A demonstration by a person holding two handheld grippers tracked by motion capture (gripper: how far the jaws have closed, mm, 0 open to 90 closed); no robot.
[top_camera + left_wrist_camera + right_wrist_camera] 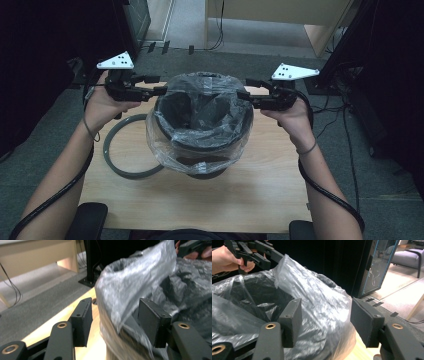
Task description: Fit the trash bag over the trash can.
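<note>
High view showing dark bin (200,125) standing upright mid-table (260,200), mouth facing up, clear plastic liner (165,145) draping over rim; grey ring (120,150) lying flat just left of it. Left gripper (161,91) and right gripper (242,95) flanking rim. Gripper views closing in — liner edge (130,290) sitting between left jaws, jaws apart, pads not pressing; right jaws apart too, liner (322,312) bulging between.

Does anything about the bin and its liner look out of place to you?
Yes: the grey ring lies flat on the table beside the bin, not on its rim, and the clear plastic bag hangs loose and crumpled over the bin's outside.
</note>
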